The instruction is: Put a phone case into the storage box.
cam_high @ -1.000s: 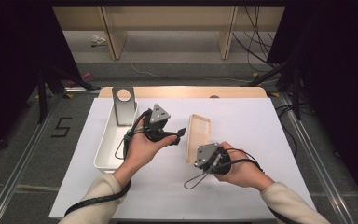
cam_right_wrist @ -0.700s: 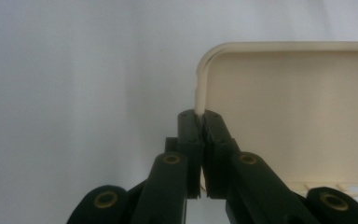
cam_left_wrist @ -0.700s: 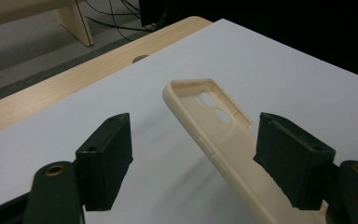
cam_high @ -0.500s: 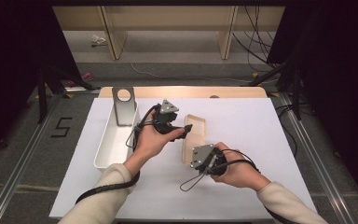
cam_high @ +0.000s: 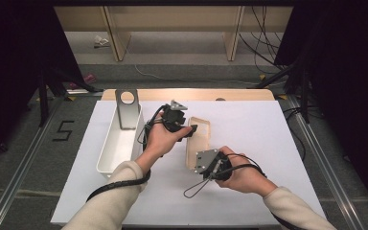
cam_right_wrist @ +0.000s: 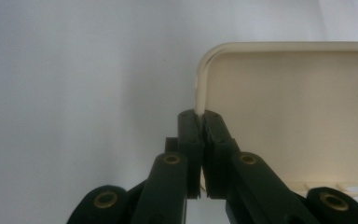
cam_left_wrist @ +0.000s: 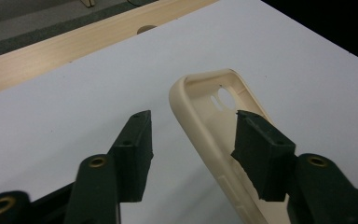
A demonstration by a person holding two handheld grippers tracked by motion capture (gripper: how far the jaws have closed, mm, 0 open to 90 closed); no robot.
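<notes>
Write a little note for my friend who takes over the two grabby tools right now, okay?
Right gripper: shut on the side wall of the cream phone case, pinning it on the white table.
Left gripper: open, its fingers have just been closing; the case's other side wall stands between them, not yet pinched.
Done: case is held by one gripper.
Left: close the left gripper on the wall, then probably lift the case with both. The white bin sits to the case's left in the high view.
</notes>
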